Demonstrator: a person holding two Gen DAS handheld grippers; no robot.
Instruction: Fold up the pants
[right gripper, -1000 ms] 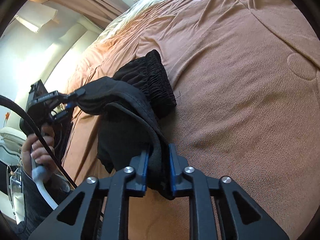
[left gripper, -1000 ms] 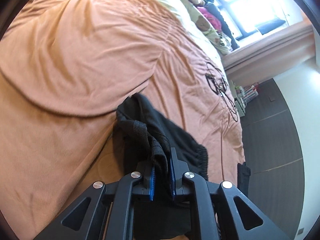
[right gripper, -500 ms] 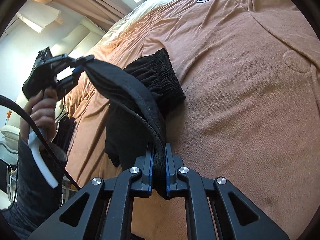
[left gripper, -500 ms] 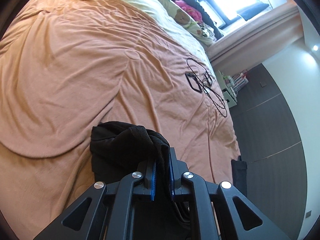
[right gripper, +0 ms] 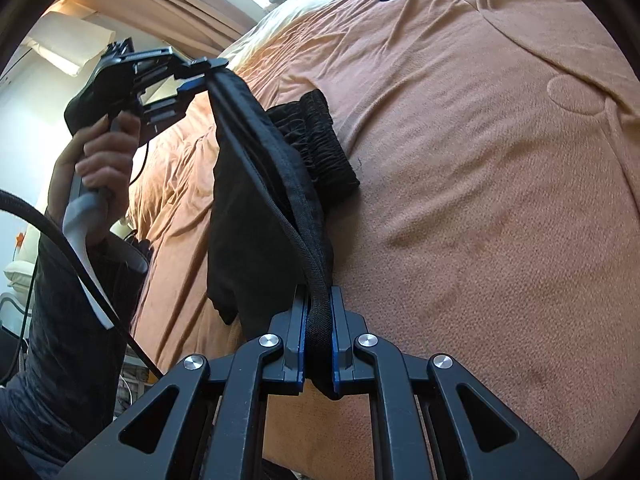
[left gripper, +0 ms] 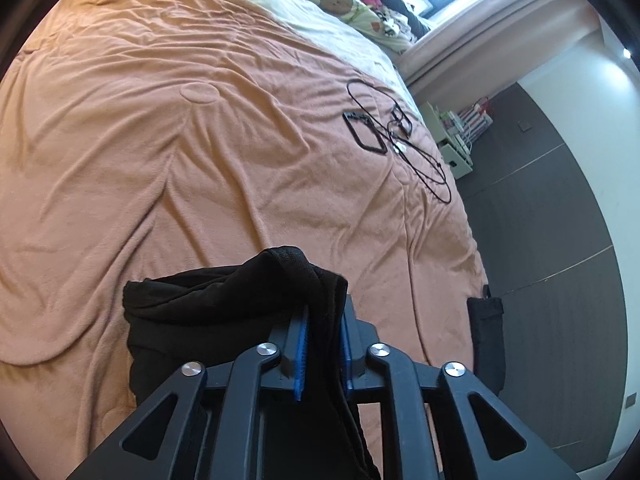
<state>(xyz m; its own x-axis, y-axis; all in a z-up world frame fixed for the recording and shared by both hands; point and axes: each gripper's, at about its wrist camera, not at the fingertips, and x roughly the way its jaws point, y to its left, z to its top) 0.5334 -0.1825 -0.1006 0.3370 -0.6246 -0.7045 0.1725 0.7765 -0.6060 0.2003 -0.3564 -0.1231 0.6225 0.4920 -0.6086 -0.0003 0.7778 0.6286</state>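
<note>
Right wrist view: black pants hang stretched between two handheld grippers above an orange blanket, near the bed's side edge, the elastic waistband resting on the cover. Right gripper pinches a seam, jaws pressed tight on it; left gripper, held high by a hand, has cloth between jaws now opening. Judged mid-fold: next, lay the lifted edge flat over the lower half, aligned, before letting go
</note>
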